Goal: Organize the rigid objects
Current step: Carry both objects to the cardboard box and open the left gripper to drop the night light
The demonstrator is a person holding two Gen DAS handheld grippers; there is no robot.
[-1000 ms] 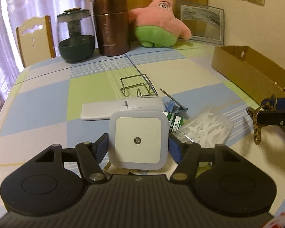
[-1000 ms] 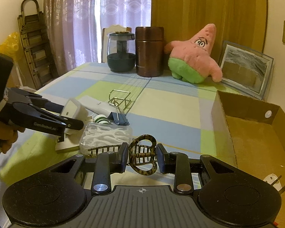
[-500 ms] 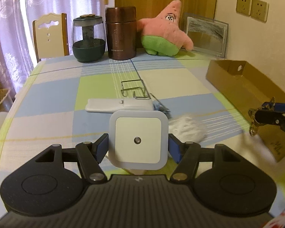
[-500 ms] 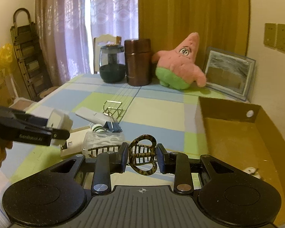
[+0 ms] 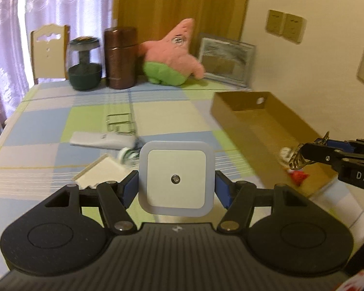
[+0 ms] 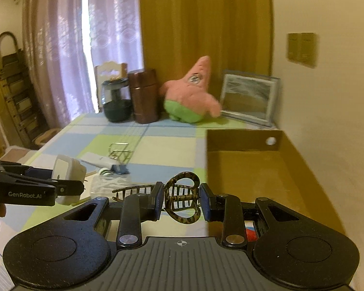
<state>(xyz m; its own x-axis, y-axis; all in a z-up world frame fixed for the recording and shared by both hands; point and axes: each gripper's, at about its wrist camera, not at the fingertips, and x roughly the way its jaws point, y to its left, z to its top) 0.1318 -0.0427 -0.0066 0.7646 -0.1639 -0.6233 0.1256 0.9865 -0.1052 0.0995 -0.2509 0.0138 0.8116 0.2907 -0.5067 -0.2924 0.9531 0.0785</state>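
Checked-cloth surface, cardboard box at its right edge. Left gripper clamped on a square white night light, pads on its two side edges; rigid, smooth plastic, likely light, may slip. Right gripper clamped on a tortoiseshell hair claw across its hinge; stiff but springy, teeth fragile. Both items held above the surface, near the box; claw over its near end.
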